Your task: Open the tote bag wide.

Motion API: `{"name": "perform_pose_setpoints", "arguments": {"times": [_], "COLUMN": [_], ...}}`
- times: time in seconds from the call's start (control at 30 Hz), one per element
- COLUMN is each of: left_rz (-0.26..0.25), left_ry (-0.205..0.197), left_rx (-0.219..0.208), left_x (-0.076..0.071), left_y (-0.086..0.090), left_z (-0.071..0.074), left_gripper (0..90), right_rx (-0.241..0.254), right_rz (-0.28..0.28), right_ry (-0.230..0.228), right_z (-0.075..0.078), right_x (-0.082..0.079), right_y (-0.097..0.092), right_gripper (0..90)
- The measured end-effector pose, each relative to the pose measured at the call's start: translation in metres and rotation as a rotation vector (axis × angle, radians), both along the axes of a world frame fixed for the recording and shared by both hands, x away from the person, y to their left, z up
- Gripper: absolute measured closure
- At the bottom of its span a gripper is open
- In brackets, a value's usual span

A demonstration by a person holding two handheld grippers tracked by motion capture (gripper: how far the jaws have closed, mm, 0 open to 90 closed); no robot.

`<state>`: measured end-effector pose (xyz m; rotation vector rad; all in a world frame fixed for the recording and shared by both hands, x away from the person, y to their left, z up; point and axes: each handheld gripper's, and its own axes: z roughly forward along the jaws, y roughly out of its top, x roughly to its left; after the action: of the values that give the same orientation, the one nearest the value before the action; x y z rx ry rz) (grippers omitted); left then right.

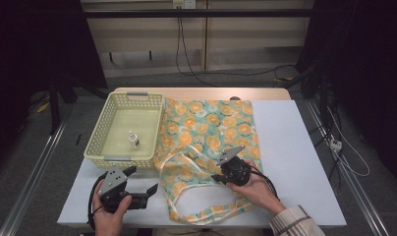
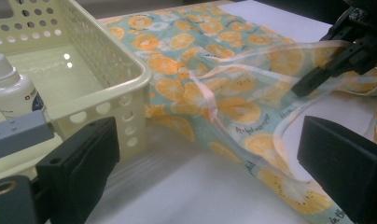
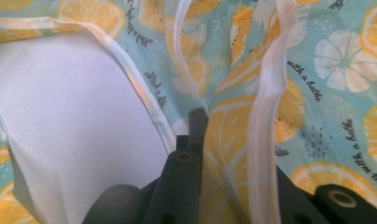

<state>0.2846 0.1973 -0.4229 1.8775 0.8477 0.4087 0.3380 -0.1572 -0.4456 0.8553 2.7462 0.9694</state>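
The right gripper (image 1: pixel 225 164) has its jaws pinched together on the orange-print apron (image 1: pixel 209 132), at a fold of cloth beside a pale strap (image 3: pixel 270 93) — the right gripper view looks straight down the closed black jaws, with fabric bunched at their tips. The right hand (image 1: pixel 253 189) grips it from behind, a striped sleeve (image 1: pixel 295 223) at the table's near edge.

The left gripper (image 1: pixel 145 182) stands wide, nothing between its jaws, held low over the white table (image 1: pixel 295 157) by the left hand (image 1: pixel 110 214); it lies near the apron's left edge without touching it.

The apron is spread flat in the middle of the table, teal with orange slices, its straps looping toward the near edge. Its left side lies just beside — perhaps against — a cream plastic basket (image 1: pixel 100 130). Inside the basket stands a small white bottle (image 1: pixel 133 140), upright.
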Motion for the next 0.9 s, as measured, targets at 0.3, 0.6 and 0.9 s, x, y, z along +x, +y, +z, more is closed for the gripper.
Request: {"name": "perform_pose_setpoints", "arguments": {"times": [0.3,0.6,0.9], "left_rz": [0.001,0.001,0.001], "left_ry": [-0.002,-0.001,0.0], "left_rx": [0.003,0.002,0.001], "left_x": [0.0,0.0,0.0], "left_y": [0.0,0.0,0.0], "left_z": [0.0,0.0,0.0], "left_gripper": [5.3,5.3,5.3], "right_rx": [0.102,0.144,0.2], "right_rz": [-0.046,-0.068,-0.092], "right_ry": [-0.017,-0.048,-0.067], "right_z": [0.017,0.033,0.045], "right_x": [0.01,0.022,0.032], "right_y": [-0.012,-0.014,-0.019], "right_gripper": [90.0,90.0,90.0]}}
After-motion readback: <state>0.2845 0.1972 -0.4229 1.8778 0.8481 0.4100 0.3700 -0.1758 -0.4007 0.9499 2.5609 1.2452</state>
